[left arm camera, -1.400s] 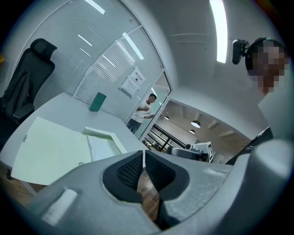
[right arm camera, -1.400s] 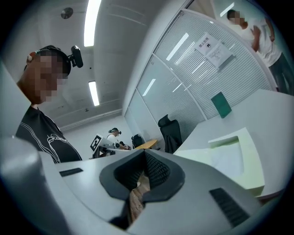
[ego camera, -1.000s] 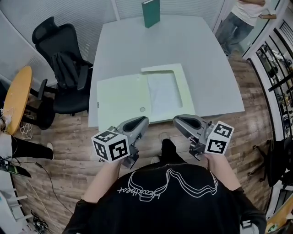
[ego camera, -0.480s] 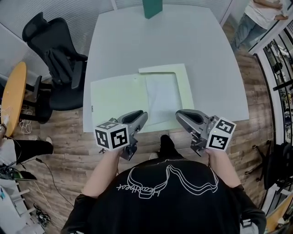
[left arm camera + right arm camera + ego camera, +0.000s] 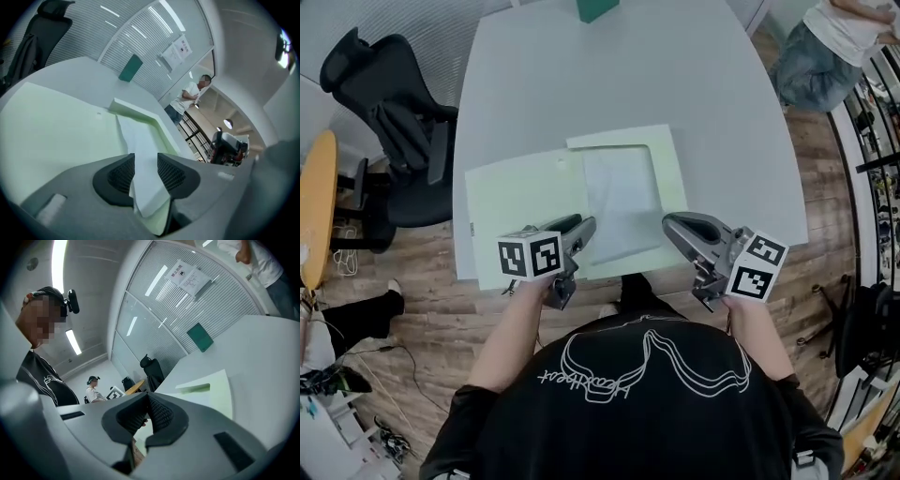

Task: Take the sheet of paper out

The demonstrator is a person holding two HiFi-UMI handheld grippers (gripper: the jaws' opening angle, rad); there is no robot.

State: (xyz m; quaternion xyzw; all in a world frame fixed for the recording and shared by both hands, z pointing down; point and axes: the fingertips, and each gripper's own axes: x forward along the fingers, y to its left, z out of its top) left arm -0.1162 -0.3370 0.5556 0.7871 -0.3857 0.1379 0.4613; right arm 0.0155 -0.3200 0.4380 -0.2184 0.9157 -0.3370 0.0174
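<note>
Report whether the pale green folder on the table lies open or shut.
Open: the folder is spread flat, the white sheet exposed on its right half.

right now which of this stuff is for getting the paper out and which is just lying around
For the job: paper; folder it lies in; left gripper, jaws just opening, paper's corner between them, not pinched; right gripper, shut, empty.
Lying about: green book, black chair, orange table.
</note>
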